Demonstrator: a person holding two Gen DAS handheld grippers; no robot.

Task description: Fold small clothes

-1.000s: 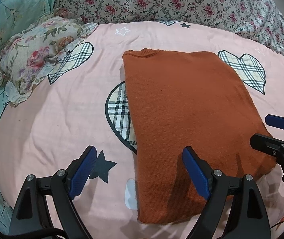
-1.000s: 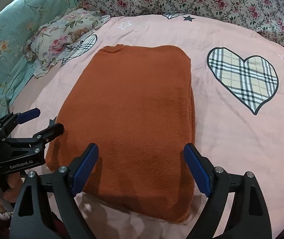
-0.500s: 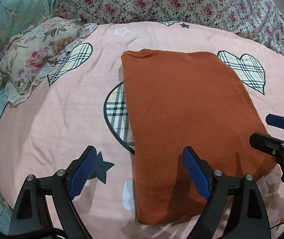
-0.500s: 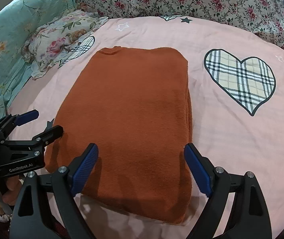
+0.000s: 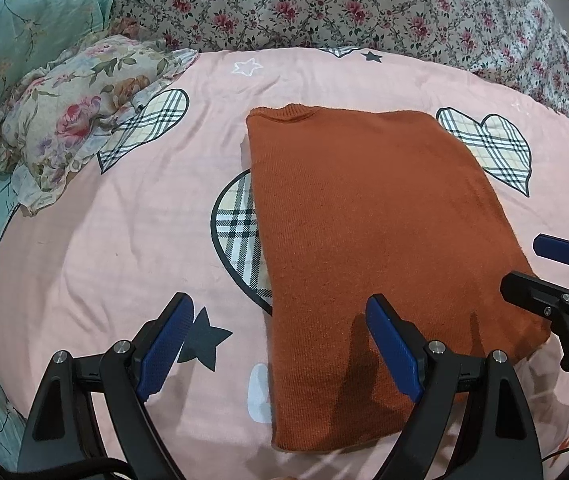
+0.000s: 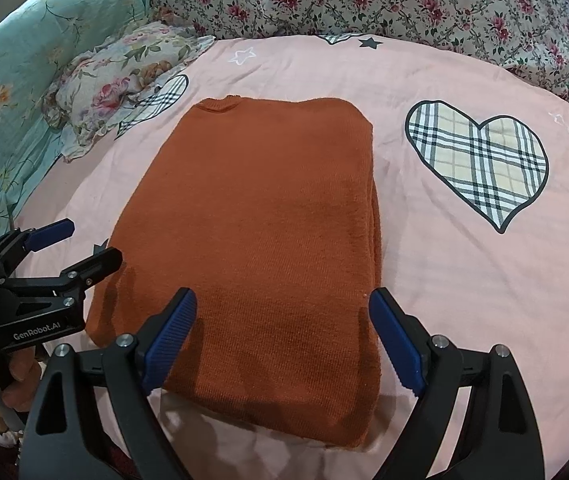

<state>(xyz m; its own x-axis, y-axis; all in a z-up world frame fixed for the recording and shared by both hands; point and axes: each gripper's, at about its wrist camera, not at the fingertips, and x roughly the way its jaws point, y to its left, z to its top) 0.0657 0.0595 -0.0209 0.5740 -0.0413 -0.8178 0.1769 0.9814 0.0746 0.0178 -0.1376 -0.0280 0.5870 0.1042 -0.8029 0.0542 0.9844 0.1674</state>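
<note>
A rust-orange knit sweater (image 5: 372,248) lies folded into a long rectangle on the pink bedspread (image 5: 132,232), collar at the far end; it also shows in the right wrist view (image 6: 260,240). My left gripper (image 5: 280,344) is open and empty, hovering over the sweater's near left edge. My right gripper (image 6: 280,340) is open and empty over the sweater's near right corner. Each gripper shows in the other's view: the right one (image 5: 524,268) at the sweater's right edge, the left one (image 6: 84,246) at its left edge.
A floral pillow (image 5: 68,120) lies at the far left. A floral quilt (image 5: 344,4) runs along the back and a teal floral quilt (image 6: 24,60) along the left. The bedspread (image 6: 464,240) has plaid hearts (image 6: 480,160) and stars.
Both grippers have drifted slightly; the sweater sits a little further left in both views. Both stay open and the sweater has not changed shape.
</note>
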